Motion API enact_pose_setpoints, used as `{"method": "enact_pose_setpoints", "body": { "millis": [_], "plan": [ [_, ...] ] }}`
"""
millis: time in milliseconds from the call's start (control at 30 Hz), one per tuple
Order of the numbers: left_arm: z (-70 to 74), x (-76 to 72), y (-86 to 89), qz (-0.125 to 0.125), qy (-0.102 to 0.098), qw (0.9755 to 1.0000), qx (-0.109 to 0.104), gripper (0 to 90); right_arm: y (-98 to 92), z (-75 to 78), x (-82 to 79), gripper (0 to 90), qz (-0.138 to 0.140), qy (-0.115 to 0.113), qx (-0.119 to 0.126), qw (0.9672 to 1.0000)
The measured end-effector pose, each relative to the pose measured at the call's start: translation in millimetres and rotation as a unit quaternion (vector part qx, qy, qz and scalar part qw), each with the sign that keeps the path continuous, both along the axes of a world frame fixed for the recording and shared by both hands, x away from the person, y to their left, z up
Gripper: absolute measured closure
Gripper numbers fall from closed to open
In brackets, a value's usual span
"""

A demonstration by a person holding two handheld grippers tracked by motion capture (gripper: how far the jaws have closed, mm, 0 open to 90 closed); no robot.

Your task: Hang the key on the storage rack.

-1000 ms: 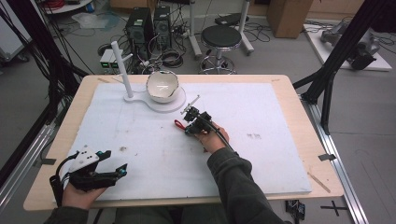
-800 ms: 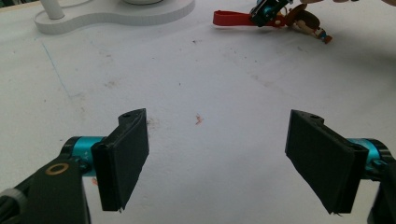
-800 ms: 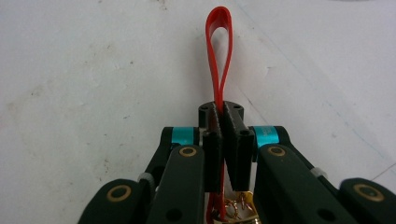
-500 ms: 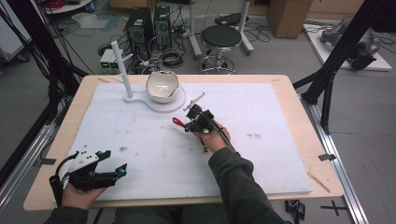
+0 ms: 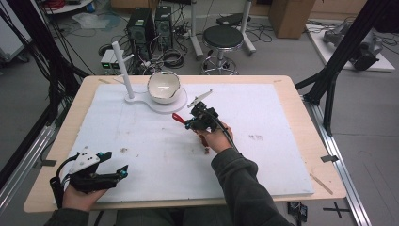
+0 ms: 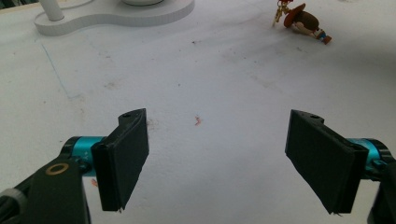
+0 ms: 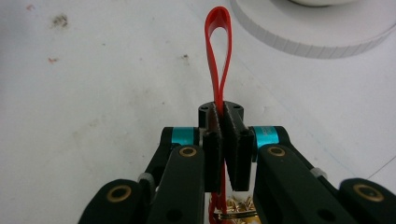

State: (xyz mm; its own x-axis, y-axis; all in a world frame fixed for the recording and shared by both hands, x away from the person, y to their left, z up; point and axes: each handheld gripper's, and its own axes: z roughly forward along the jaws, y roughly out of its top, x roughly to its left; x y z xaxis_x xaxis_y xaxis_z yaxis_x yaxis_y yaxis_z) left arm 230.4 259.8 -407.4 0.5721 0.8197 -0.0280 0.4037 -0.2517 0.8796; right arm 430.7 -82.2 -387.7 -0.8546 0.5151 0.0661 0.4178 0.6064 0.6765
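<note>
Keychain [image 7: 233, 207] half-hidden under tongs [image 7: 223, 122]

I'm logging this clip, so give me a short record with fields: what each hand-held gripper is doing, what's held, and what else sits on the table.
right hand-held gripper: shut on red strap loop, lifted above the mat
hanging below the loop: small figurine keychain
left hand-held gripper: open, holding nothing, near the table's front edge
table cover: white foam mat, stained
far side: white bowl on white stand base with upright post

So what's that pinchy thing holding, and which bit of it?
The right gripper is shut on a red strap loop, pinched low near its base, where gold bits hang. The left gripper is open, holding nothing.
</note>
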Motion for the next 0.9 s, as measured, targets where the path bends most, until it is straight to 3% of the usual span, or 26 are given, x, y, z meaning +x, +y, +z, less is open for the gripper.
{"method": "enact_pose_setpoints", "body": {
  "millis": [900],
  "plan": [
    [0.5, -0.2, 0.5, -0.002, -0.001, 1.0000, 0.002, 21.9, 5.6, 41.4, -8.8, 86.8, 0.024, -0.040, 0.050, 0.9977]
  ]
}}
